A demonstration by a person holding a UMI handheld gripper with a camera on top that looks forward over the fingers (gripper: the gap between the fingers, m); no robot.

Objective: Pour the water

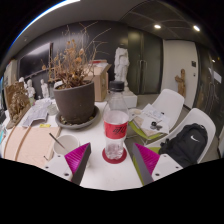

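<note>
On the white table (100, 172), a potted plant (73, 85) crowds the bottle (116, 131), seemingly between open hand-held gripper (113, 160) fingers.

I see a clear plastic bottle (116, 127) with a red label standing upright on a red coaster (114, 155) at lower center of the frame, on the white table (100, 172), cap on.

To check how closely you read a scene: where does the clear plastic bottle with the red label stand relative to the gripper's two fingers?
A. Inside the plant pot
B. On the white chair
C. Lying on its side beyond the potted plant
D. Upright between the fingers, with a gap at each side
D: the clear plastic bottle with the red label stands upright on the white table, between the open gripper fingers, untouched.
</note>
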